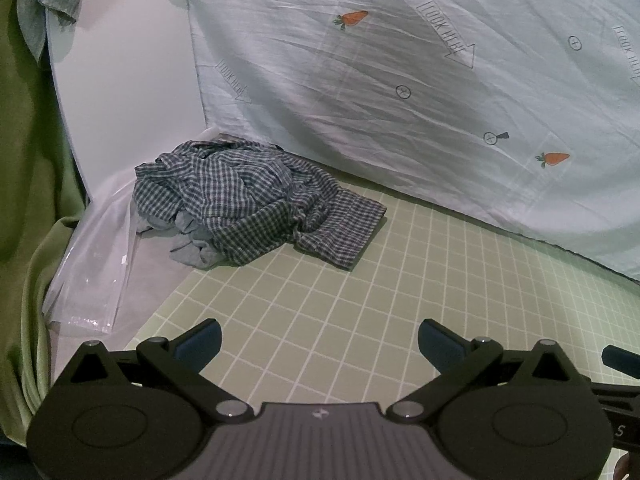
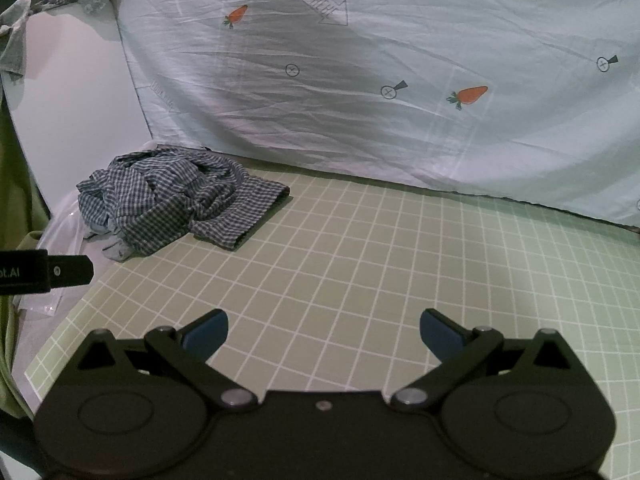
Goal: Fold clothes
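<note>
1 crumpled checked garment (image 1: 248,200) lies in a heap at the far left corner of the green grid mat (image 1: 360,300), which covers the counter. Its long axis runs from the bunched mass at the back left toward the flatter, squared-off end at the right front, which points out over the mat. A paler blue piece of cloth (image 1: 192,248) pokes out from beneath its near edge. Clear plastic sheeting (image 1: 96,272) lies just beside the heap on the left, with a white panel (image 1: 128,80) standing behind it and green fabric (image 1: 24,160) hanging further left. A pale sheet (image 1: 400,80) printed with carrots and arrows forms the backdrop. Both the left gripper (image 1: 320,340) and right gripper (image 2: 324,332) hover over bare mat, jaws spread wide and empty, well apart from the garment. Nothing lies between them and it.
</note>
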Available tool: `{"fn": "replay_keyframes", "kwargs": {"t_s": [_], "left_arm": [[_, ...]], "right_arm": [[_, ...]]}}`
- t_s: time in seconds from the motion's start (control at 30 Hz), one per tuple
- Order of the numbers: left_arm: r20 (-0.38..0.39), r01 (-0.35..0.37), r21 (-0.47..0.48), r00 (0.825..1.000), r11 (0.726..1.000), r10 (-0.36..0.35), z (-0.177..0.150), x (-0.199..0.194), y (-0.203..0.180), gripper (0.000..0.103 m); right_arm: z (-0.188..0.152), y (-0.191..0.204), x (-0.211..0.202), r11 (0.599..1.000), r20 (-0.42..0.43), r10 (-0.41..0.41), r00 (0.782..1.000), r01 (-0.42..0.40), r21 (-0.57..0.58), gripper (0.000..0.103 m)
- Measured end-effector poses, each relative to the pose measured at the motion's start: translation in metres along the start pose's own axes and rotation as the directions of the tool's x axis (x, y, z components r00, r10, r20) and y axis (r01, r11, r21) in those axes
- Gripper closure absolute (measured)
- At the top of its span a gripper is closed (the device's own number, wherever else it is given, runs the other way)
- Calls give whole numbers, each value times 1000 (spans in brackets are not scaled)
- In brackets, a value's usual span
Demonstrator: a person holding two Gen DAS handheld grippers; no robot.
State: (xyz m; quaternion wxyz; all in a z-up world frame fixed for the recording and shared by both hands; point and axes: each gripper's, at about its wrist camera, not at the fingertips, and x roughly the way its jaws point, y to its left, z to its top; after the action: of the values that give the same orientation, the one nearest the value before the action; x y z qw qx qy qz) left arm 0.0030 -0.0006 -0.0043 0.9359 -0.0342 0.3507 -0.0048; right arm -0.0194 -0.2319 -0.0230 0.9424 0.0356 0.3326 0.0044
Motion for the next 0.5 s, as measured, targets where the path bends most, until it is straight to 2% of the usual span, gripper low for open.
{"fn": "replay_keyframes", "kwargs": {"t_s": [0.5], "left_arm": [[-1, 3, 0, 1000, 1000, -3, 1, -1, 2, 0]], "right_arm": [[1, 0, -1, 1000, 1, -3, 1000, 3, 6, 0]]}}
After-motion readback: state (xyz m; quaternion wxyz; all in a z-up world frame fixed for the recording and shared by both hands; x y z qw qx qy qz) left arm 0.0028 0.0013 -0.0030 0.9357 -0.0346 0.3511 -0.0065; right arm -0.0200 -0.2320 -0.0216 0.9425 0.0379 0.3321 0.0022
